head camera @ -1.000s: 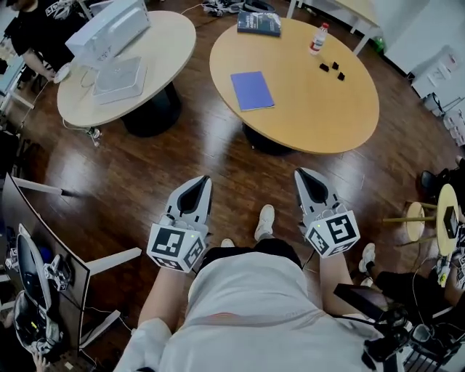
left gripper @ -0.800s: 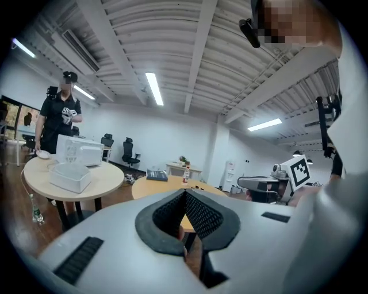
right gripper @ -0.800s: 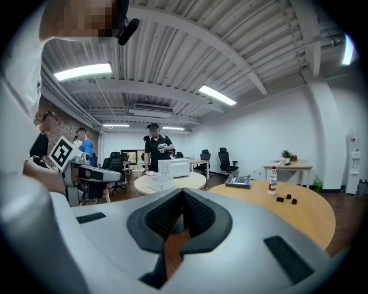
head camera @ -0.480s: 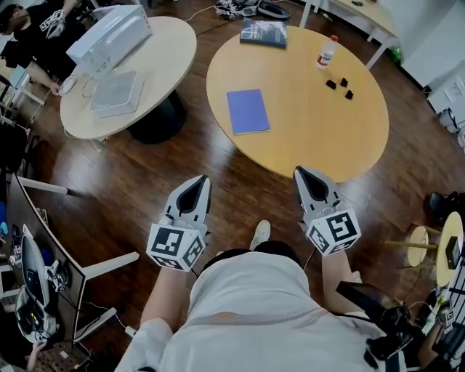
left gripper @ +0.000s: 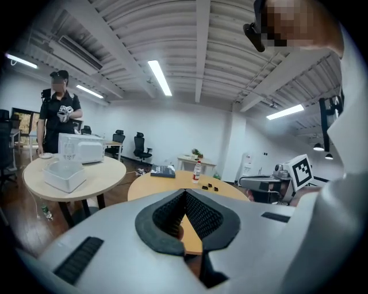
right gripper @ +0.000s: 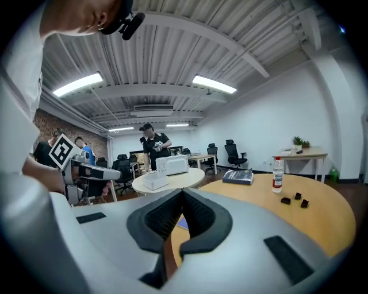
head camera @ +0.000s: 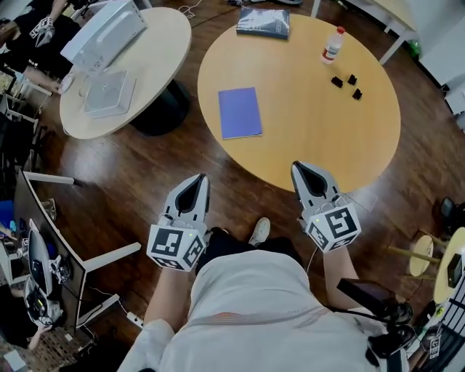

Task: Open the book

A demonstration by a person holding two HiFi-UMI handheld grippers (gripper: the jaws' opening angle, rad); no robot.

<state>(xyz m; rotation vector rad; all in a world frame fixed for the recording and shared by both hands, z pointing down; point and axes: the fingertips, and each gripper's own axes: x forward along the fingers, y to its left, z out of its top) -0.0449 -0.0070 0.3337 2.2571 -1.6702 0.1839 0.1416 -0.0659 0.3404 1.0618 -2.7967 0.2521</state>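
Observation:
A closed blue book (head camera: 240,112) lies flat on the round wooden table (head camera: 312,138), left of its middle. Both grippers are held in front of the person's body and point at the table. My left gripper (head camera: 195,179) is shut and empty over the floor, short of the table's edge. My right gripper (head camera: 301,168) is shut and empty, its tips at the table's near rim. In the left gripper view the shut jaws (left gripper: 185,192) hide the blue book. In the right gripper view a sliver of the blue book (right gripper: 183,223) shows past the jaws (right gripper: 183,190).
A dark book (head camera: 263,22), a bottle (head camera: 332,45) and small black pieces (head camera: 347,82) sit at the table's far side. A second round table (head camera: 156,65) at the left carries a white appliance (head camera: 102,33) and tray (head camera: 107,93). A monitor (head camera: 43,254) stands lower left.
The person has stepped towards the table with both grippers. The table's near edge has come down to the right gripper's tips. Both grippers stayed shut.

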